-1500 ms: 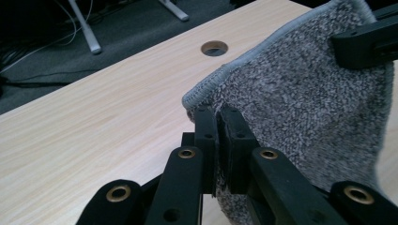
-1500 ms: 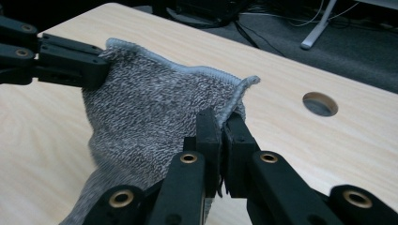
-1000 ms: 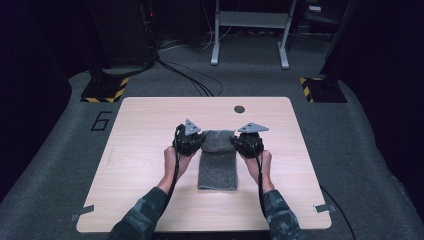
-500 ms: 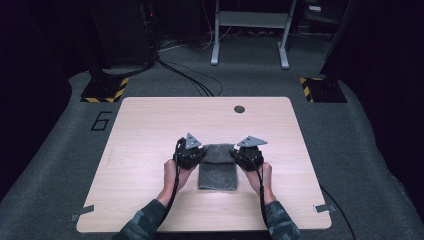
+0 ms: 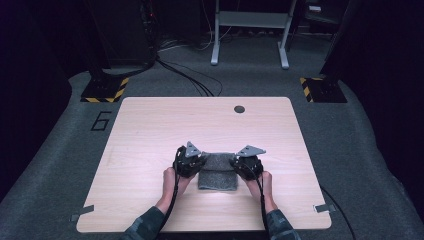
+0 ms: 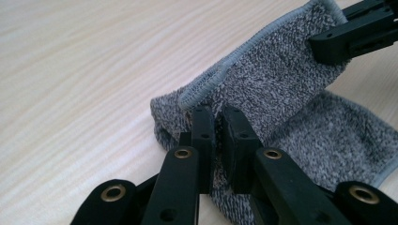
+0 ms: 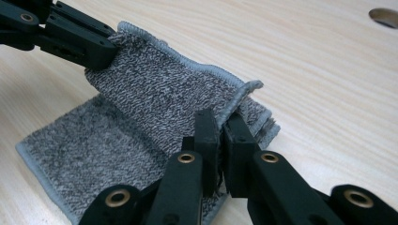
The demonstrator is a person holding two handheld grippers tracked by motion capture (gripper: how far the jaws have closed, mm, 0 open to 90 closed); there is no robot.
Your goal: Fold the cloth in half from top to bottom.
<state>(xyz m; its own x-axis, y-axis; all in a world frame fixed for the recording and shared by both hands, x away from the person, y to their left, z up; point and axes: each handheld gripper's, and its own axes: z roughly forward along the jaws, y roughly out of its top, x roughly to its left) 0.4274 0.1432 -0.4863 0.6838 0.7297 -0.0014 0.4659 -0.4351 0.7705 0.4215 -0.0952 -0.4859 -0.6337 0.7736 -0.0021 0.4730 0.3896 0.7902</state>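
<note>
A grey towel (image 5: 218, 172) is held over the table (image 5: 150, 130), corners clamped in the left gripper (image 6: 216, 123) and right gripper (image 7: 219, 126).

A grey towel (image 5: 218, 172) of speckled terry cloth, edged with a paler stitched hem, lies folded on the near half of a pale wooden surface (image 5: 150, 130). Its far edge is lifted and doubled back towards the near edge, held taut at both upper corners, while the lower layer lies flat on the wood. Seen close (image 6: 277, 89), the raised flap slopes upward, its hem curling at one corner; a stack of folded layers shows at the fold (image 7: 256, 117).
</note>
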